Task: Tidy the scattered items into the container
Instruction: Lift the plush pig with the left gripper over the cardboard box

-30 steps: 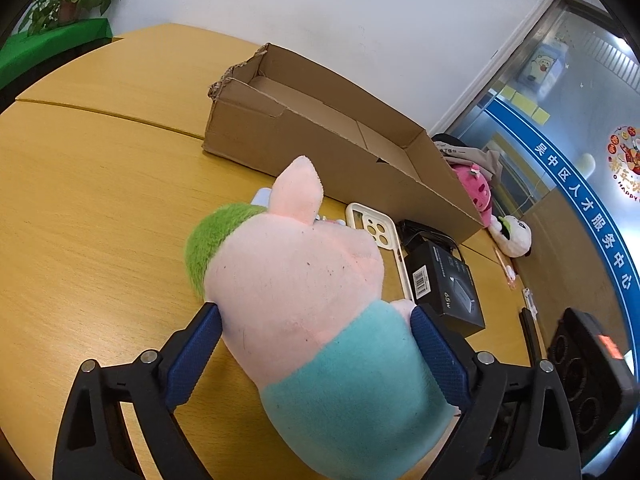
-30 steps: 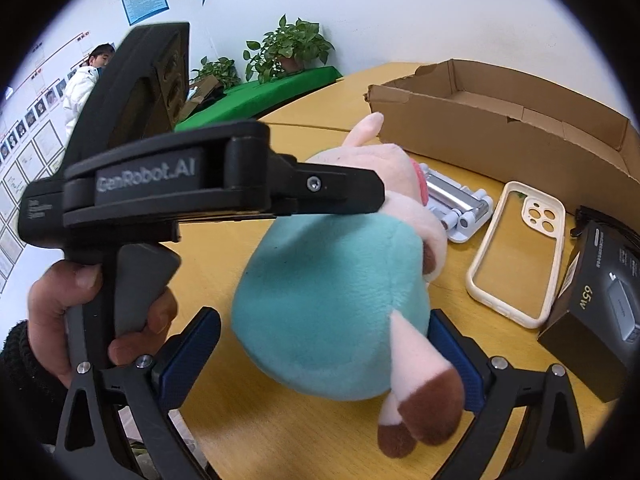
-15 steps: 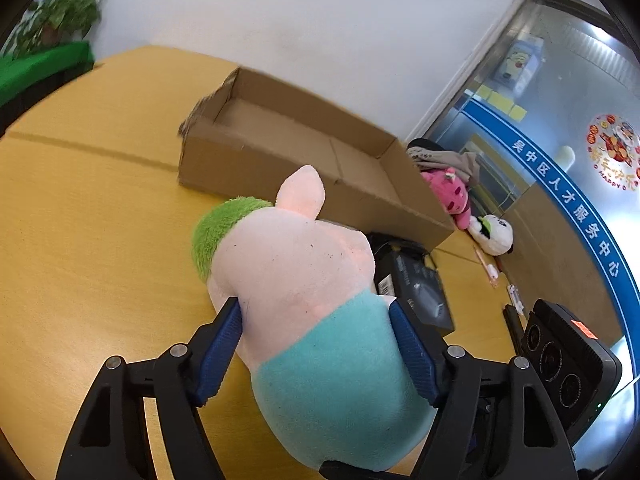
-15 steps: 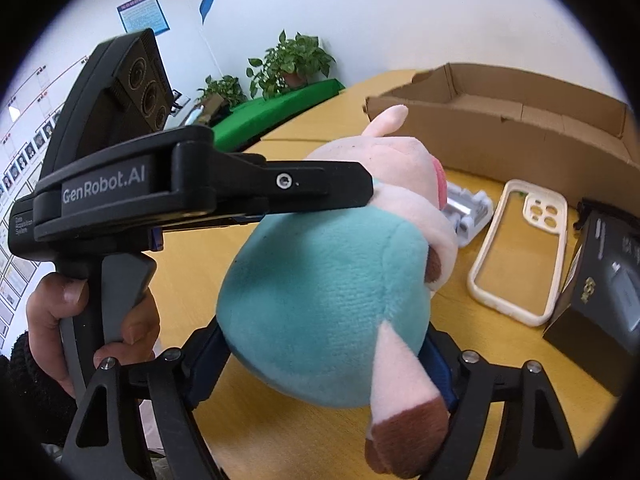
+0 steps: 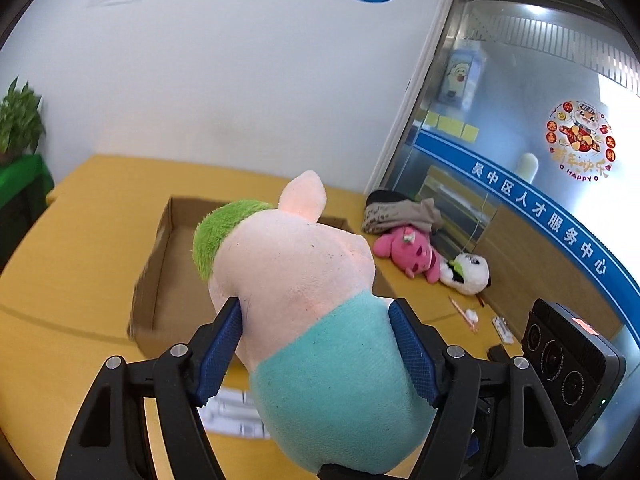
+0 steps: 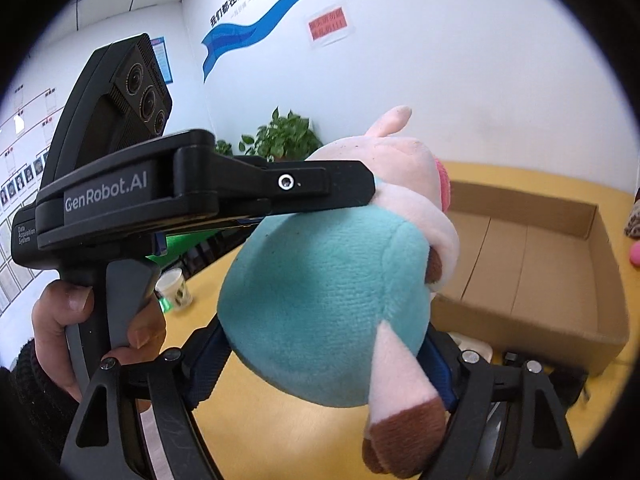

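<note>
A plush pig [image 5: 296, 280] with a pink head, green tuft and teal body hangs above the yellow table, held from two sides. My left gripper [image 5: 314, 312] is shut on it, blue pads pressing in at the neck. In the right wrist view the plush pig [image 6: 332, 300] fills the middle, and my right gripper [image 6: 326, 344] is shut on its teal belly. The left gripper's finger [image 6: 320, 184] lies across the pig's top there. The open cardboard box [image 5: 168, 264] sits just beyond the pig, with nothing visible on its bare floor [image 6: 540, 264].
A white item [image 5: 232, 412] lies on the table under the pig. A pink plush [image 5: 408, 252], a panda plush [image 5: 468, 272] and a cloth bundle [image 5: 400, 212] lie past the box. A person's hand [image 6: 60, 320] holds the left gripper's handle. A paper cup [image 6: 174, 290] stands left.
Both grippers have closed on the plush pig and lifted it off the table. The box, phone case and black carton have dropped lower in both views, and the box interior now shows.
</note>
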`<control>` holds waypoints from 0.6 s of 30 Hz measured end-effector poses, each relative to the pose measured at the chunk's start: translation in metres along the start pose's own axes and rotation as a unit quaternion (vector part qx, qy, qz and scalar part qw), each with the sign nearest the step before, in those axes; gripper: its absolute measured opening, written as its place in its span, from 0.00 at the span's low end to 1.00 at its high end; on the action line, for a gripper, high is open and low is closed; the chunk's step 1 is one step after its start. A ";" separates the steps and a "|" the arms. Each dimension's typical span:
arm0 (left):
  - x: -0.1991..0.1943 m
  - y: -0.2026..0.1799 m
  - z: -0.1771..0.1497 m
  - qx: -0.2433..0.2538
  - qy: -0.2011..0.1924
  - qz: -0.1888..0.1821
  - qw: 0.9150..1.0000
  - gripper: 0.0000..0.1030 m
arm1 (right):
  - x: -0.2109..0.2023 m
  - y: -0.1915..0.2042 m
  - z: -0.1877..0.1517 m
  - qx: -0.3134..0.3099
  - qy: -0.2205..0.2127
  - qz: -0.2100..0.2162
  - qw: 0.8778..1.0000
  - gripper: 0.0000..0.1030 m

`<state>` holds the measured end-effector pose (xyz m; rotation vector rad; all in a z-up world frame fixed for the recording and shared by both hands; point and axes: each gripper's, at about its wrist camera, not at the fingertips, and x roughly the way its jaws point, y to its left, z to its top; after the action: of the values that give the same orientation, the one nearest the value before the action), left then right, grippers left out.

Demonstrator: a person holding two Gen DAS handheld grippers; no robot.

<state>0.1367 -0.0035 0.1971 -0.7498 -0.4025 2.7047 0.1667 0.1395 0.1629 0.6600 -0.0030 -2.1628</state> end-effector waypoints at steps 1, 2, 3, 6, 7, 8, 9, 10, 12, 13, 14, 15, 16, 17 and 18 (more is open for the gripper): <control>0.004 0.002 0.013 0.005 -0.004 -0.003 1.000 0.75 | 0.001 -0.003 0.010 -0.003 -0.005 -0.002 1.000 0.80; 0.009 0.006 0.027 0.009 -0.006 -0.006 1.000 0.75 | 0.003 -0.006 0.021 -0.007 -0.010 -0.005 1.000 0.80; 0.013 0.009 0.037 0.009 -0.007 -0.009 1.000 0.75 | 0.005 -0.008 0.031 -0.010 -0.013 -0.009 1.000 0.80; 0.024 0.021 0.075 0.012 -0.009 -0.019 1.000 0.75 | 0.014 -0.019 0.067 -0.013 -0.022 -0.011 1.000 0.80; 0.028 0.025 0.090 0.015 -0.012 -0.021 1.000 0.75 | 0.017 -0.021 0.077 -0.014 -0.026 -0.013 0.999 0.80; 0.031 0.027 0.101 0.016 -0.014 -0.022 1.000 0.75 | 0.019 -0.023 0.086 -0.014 -0.030 -0.014 0.999 0.80; 0.033 0.029 0.110 0.018 -0.015 -0.023 0.999 0.75 | 0.022 -0.026 0.097 -0.014 -0.035 -0.015 0.999 0.80; 0.036 0.030 0.121 0.020 -0.016 -0.024 0.999 0.75 | 0.025 -0.029 0.108 -0.014 -0.040 -0.016 0.999 0.80; 0.041 0.035 0.140 0.021 -0.019 -0.028 0.999 0.75 | 0.031 -0.034 0.125 -0.012 -0.045 -0.018 0.999 0.80; 0.046 0.039 0.151 0.021 -0.020 -0.029 0.999 0.75 | 0.041 -0.039 0.137 -0.012 -0.047 -0.020 0.999 0.80; 0.049 0.040 0.158 0.022 -0.021 -0.029 0.999 0.75 | 0.052 -0.044 0.150 -0.011 -0.048 -0.022 0.999 0.80; 0.053 0.042 0.164 0.021 -0.020 -0.029 0.999 0.75 | 0.057 -0.047 0.159 -0.011 -0.049 -0.024 0.998 0.80; 0.058 0.047 0.172 0.021 -0.020 -0.029 0.999 0.75 | 0.062 -0.050 0.165 -0.010 -0.048 -0.025 0.998 0.80; 0.061 0.050 0.176 0.022 -0.019 -0.029 0.999 0.75 | 0.068 -0.053 0.172 -0.009 -0.048 -0.027 0.998 0.80; 0.066 0.054 0.182 0.023 -0.018 -0.028 0.999 0.75 | 0.075 -0.055 0.178 -0.008 -0.047 -0.028 0.998 0.80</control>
<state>-0.0261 -0.0626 0.2986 -0.6690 -0.3614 2.6682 0.0076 0.0796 0.2691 0.5546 -0.0177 -2.2429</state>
